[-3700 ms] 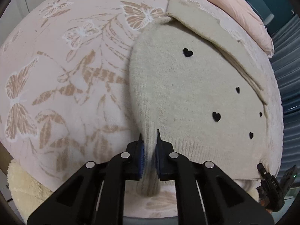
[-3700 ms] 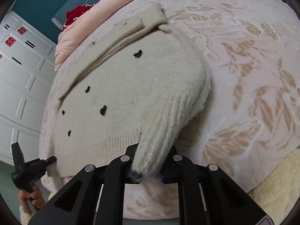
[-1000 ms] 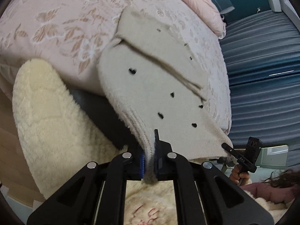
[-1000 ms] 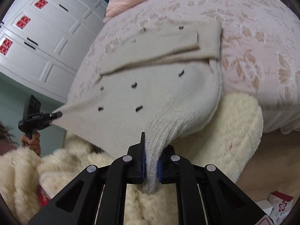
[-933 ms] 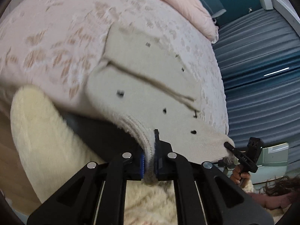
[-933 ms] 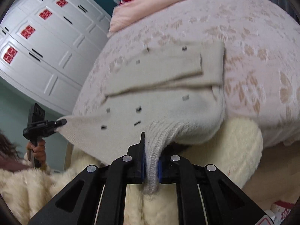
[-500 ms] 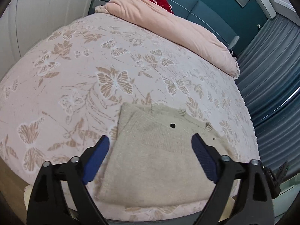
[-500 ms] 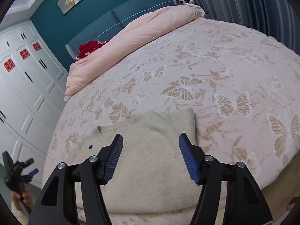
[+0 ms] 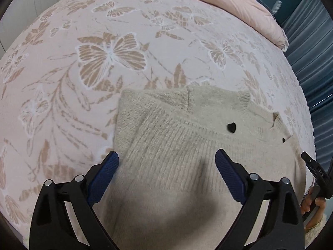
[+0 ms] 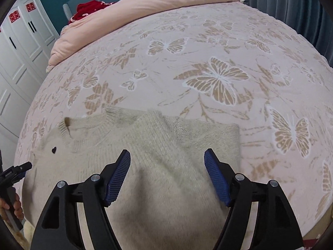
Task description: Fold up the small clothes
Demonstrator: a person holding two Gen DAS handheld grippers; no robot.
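A cream knit sweater [image 9: 179, 145] with small black hearts lies folded on the bed near its front edge, the ribbed hem laid over the upper part. It also shows in the right wrist view [image 10: 158, 145]. My left gripper [image 9: 166, 166] is open and empty just above the sweater's left half. My right gripper [image 10: 167, 164] is open and empty above the sweater's right half. The right gripper's tip shows at the left wrist view's right edge [image 9: 314, 166]; the left gripper's tip shows at the right wrist view's left edge [image 10: 14, 173].
The bed has a pink cover with butterfly prints [image 9: 110, 56]. A pink duvet [image 10: 145, 8] and a red item [image 10: 87, 10] lie at the headboard end. White wardrobe doors [image 10: 18, 41] stand left, blue-grey curtains [image 9: 312, 41] right.
Both grippers were shut on the sweater's hem corners and carried it up over the bed. They have let go and opened, and now hover closer above the folded sweater.
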